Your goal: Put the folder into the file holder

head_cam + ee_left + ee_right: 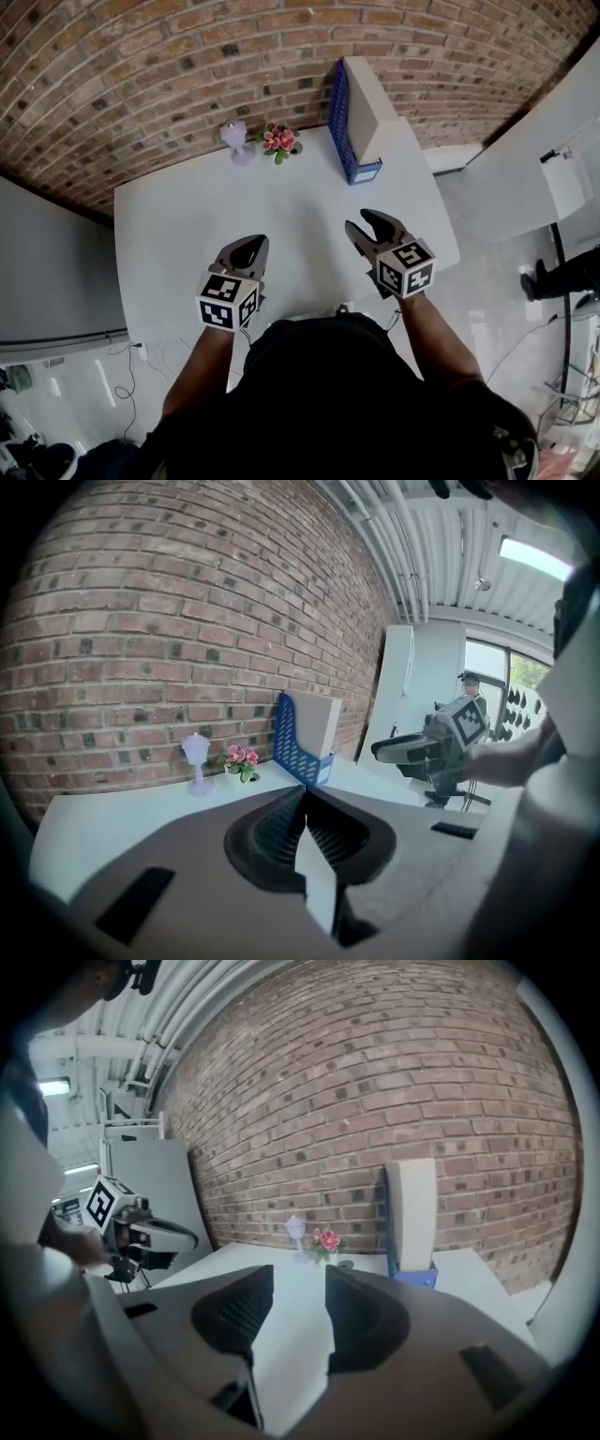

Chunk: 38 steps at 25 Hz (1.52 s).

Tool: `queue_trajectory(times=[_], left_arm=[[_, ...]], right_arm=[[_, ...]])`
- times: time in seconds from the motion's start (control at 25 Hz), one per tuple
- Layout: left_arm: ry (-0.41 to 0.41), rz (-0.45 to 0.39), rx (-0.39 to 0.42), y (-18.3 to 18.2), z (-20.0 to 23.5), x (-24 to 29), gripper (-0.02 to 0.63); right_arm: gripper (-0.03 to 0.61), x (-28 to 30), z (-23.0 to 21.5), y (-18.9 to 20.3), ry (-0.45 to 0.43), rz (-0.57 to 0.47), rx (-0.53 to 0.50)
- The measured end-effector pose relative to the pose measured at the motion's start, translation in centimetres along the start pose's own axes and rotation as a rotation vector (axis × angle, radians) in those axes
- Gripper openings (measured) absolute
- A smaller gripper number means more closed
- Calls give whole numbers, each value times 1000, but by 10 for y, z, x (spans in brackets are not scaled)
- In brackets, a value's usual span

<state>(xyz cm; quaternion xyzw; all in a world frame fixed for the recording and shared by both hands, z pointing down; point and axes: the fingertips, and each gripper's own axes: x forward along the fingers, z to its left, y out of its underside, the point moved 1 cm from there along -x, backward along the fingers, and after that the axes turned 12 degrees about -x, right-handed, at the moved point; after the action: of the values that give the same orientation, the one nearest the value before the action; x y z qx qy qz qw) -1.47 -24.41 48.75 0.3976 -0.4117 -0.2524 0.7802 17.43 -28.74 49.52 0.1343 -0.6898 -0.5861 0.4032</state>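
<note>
A blue file holder (345, 127) stands at the back right of the white table (178, 225), against the brick wall. A beige folder (371, 98) stands upright inside it. Both grippers hover over the near part of the table, well short of the holder. My left gripper (251, 244) has its jaws together with nothing between them, as the left gripper view (304, 792) shows. My right gripper (367, 225) is open and empty, with bare table showing through the gap (298, 1274). From the right gripper view the folder (412, 1208) rises ahead and to the right.
A small lilac lamp (234, 141) and a pot of pink flowers (279, 141) sit at the back of the table, left of the holder. The table's right edge lies close to my right gripper. A person's legs (562, 277) are on the floor at the far right.
</note>
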Motion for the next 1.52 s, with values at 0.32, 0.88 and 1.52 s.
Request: queue_trajectory(times=[0.32, 0.88, 1.52], left_arm=[[39, -12, 19, -6, -15, -5, 5], [29, -30, 20, -12, -20, -20, 5], [21, -43, 11, -15, -16, -17, 5]], right_arm=[[24, -14, 41, -23, -59, -60, -52], [3, -25, 41, -25, -81, -102, 28], [3, -16, 44, -27, -94, -89, -12]])
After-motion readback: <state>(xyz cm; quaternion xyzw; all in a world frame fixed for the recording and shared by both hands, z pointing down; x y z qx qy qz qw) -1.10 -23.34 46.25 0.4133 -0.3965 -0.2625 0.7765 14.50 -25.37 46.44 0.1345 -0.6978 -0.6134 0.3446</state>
